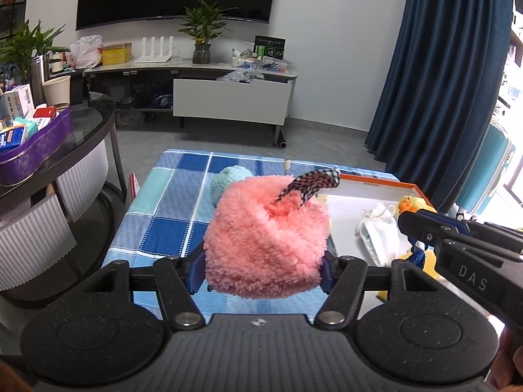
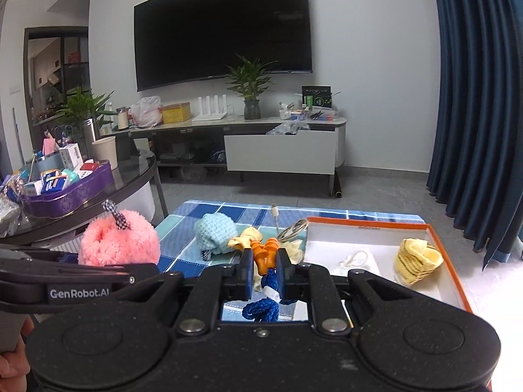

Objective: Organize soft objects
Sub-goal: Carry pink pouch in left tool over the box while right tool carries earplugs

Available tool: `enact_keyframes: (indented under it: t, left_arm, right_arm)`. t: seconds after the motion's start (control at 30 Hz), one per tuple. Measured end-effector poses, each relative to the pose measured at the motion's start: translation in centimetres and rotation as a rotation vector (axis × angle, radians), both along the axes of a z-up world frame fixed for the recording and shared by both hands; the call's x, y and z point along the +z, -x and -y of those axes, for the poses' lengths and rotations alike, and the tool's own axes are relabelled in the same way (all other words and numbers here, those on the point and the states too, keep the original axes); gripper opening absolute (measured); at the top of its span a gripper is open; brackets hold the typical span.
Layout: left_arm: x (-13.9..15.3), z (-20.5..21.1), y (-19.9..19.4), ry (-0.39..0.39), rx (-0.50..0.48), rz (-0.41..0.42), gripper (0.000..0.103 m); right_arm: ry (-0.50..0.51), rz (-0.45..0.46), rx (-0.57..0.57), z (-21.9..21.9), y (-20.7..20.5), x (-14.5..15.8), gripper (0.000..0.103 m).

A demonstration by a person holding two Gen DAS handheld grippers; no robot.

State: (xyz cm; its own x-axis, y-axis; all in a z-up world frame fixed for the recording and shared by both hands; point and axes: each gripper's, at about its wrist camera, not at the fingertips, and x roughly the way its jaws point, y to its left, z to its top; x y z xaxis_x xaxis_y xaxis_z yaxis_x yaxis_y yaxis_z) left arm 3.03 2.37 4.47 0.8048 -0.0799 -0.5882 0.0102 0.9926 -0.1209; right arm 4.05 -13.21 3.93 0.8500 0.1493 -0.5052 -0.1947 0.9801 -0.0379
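Orange-rimmed box (image 2: 452, 258) sits on the blue checked cloth (image 1: 170, 196) at 3 o'clock in both views. Inside, right wrist view: a yellow striped knit piece (image 2: 416, 261) toward the box's right wall, a white crumpled item with a loop (image 2: 354, 261) left of it. Left wrist view shows the same white item (image 1: 379, 228), with the yellow piece mostly hidden behind the other tool.

Left tongs (image 1: 263, 269) clamp the pink plush ball (image 1: 266, 238) from both sides; its checked tag (image 1: 313, 183) points to 1 o'clock. Ball is held above the cloth, left of the box.

Right tongs (image 2: 265, 272) are closed tight on a blue cord (image 2: 261, 308) bearing an orange-and-yellow toy (image 2: 263, 251); cord loops hang beneath the fingers.

Only the right wrist view shows plainly the light blue knit item (image 2: 214, 232) and the white cable (image 2: 278, 220) on the cloth. In the left wrist view the ball covers most of both.

Purple tray (image 2: 70, 197) on the glass surface (image 2: 137, 176) at 9 o'clock holds small boxes.
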Motion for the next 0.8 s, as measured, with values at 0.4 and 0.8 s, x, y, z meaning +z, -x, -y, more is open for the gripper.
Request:
enact_keyframes:
  t: [0.4,0.8]
  left_arm:
    - [0.3,2.3,0.4,-0.009,-0.051,0.011,0.065]
    - [0.4,3.6,0.7,-0.014,-0.071,0.016,0.064]
  right_arm:
    - [-0.026,0.018,-0.046,2.5,1.2,1.0,0.017]
    - [-0.034,0.030,-0.088,4.4,1.6,1.7,0.017]
